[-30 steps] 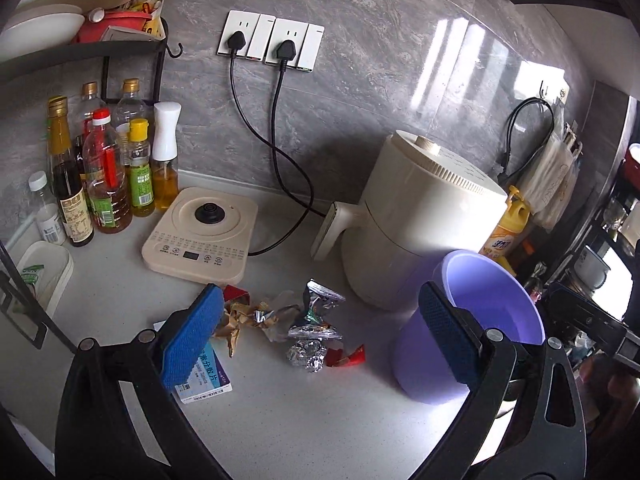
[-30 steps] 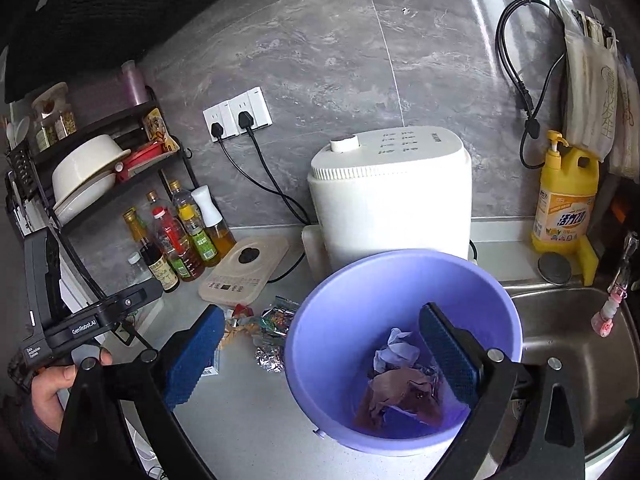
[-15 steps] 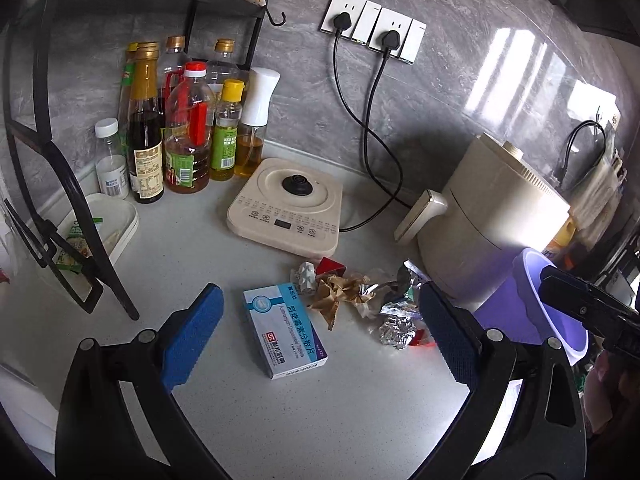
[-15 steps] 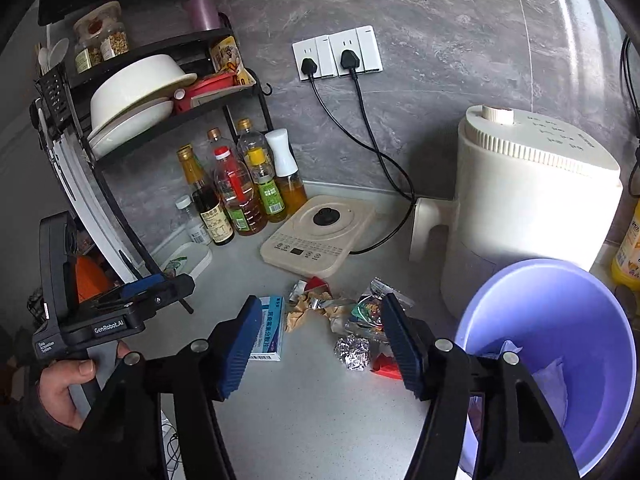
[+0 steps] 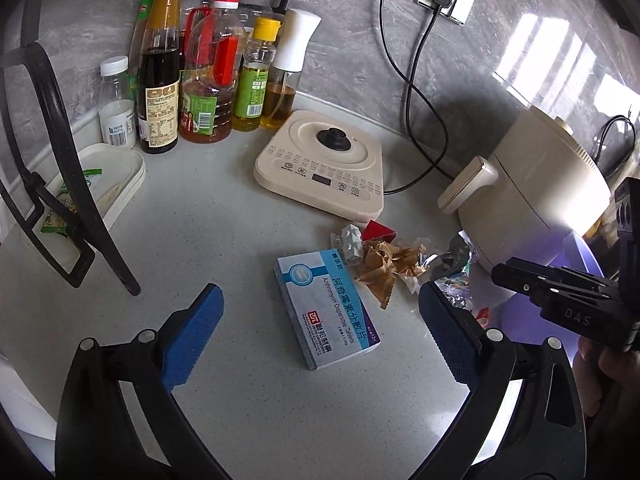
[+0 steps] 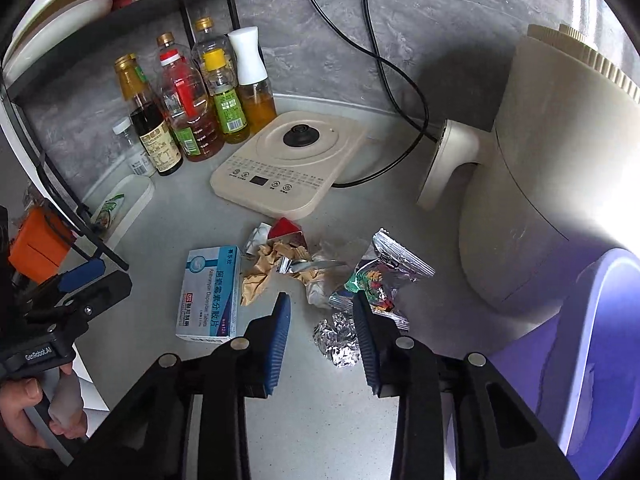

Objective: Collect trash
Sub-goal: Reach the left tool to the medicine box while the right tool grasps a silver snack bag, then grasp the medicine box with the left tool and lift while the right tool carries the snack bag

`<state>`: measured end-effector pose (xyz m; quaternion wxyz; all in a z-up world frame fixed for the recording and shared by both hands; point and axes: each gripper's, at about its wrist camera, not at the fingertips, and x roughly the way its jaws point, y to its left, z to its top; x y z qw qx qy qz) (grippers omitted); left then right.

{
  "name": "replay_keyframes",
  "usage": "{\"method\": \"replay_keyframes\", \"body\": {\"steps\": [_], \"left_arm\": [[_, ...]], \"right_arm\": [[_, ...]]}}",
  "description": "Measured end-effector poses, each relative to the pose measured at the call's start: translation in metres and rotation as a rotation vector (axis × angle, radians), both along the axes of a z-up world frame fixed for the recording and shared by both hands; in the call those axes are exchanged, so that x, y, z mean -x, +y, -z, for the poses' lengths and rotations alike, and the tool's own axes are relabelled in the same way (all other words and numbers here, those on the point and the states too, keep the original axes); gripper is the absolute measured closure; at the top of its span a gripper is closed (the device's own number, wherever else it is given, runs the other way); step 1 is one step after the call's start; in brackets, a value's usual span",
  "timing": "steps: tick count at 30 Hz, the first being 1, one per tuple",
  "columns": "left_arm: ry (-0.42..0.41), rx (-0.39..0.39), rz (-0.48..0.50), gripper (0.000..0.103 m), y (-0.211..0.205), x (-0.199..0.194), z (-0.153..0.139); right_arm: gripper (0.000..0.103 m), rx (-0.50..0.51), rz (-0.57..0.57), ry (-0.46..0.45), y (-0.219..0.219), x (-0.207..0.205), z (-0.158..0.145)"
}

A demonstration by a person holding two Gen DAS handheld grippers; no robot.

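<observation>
A pile of trash lies on the grey counter: a blue-and-white medicine box [image 5: 328, 308] [image 6: 212, 292], crumpled brown paper [image 5: 384, 268] [image 6: 260, 276], a silver snack wrapper [image 6: 380, 280], a foil ball [image 6: 338, 340] and a red scrap [image 6: 286, 230]. My left gripper [image 5: 320, 294] hangs wide open above the box, not touching it. My right gripper [image 6: 320, 300] hovers over the pile with its jaws closing; the pads press on nothing, and a white crumpled wrapper and the foil ball lie just ahead of them. The purple bin [image 6: 592, 340] stands at the right.
A cream cooker base [image 5: 324, 168] sits behind the pile, with several bottles [image 5: 204, 72] at the back left. A cream air fryer [image 5: 540, 200] stands right, its cords running along the wall. A black rack leg [image 5: 80, 220] and a white tray [image 5: 116, 176] are at the left.
Both grippers have swung left and sunk toward the trash pile. The right jaws have narrowed from wide open. The bin has slid to the right edge of both views.
</observation>
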<state>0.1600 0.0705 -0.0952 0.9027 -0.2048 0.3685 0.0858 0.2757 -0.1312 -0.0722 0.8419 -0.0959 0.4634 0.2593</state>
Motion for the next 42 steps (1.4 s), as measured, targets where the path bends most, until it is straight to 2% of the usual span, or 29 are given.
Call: {"method": "replay_keyframes", "body": {"steps": [7,8,9,11,19,26,29,31,33,35,38,42], "left_arm": [[0.022,0.016,-0.004,0.006,0.003,-0.022,0.016],[0.030,0.019,-0.003,0.006,0.003,-0.025,0.018],[0.042,0.021,-0.004,0.006,0.003,-0.027,0.022],[0.068,0.026,-0.004,0.006,0.003,-0.033,0.029],[0.172,0.020,0.062,0.006,-0.018,-0.047,0.061],[0.256,-0.079,0.127,0.006,-0.044,-0.052,0.078],[0.279,-0.148,0.119,0.006,-0.050,-0.050,0.082],[0.280,-0.156,0.112,0.006,-0.049,-0.046,0.083],[0.265,-0.152,0.099,0.013,-0.046,-0.041,0.081],[0.258,-0.164,0.085,0.036,-0.043,-0.037,0.078],[0.245,-0.128,0.078,0.036,-0.036,-0.035,0.076],[0.196,-0.128,0.061,0.037,-0.035,-0.028,0.064]], "right_arm": [[0.071,0.062,-0.004,0.041,0.015,-0.035,0.027],[0.077,0.078,-0.006,0.048,0.018,-0.040,0.033],[0.098,0.087,-0.008,0.059,0.020,-0.044,0.037],[0.099,0.092,-0.012,0.063,0.021,-0.048,0.039],[0.101,0.013,-0.031,-0.017,0.012,-0.034,0.004],[0.101,-0.054,-0.010,-0.081,-0.008,-0.005,-0.032],[0.101,-0.080,0.003,-0.098,-0.018,0.006,-0.042],[0.101,-0.100,0.009,-0.109,-0.025,0.013,-0.049],[0.101,-0.123,0.012,-0.126,-0.032,0.020,-0.058],[0.101,-0.144,0.018,-0.147,-0.040,0.025,-0.067],[0.101,-0.169,0.025,-0.175,-0.051,0.031,-0.078],[0.100,-0.188,0.038,-0.198,-0.065,0.040,-0.088]]}}
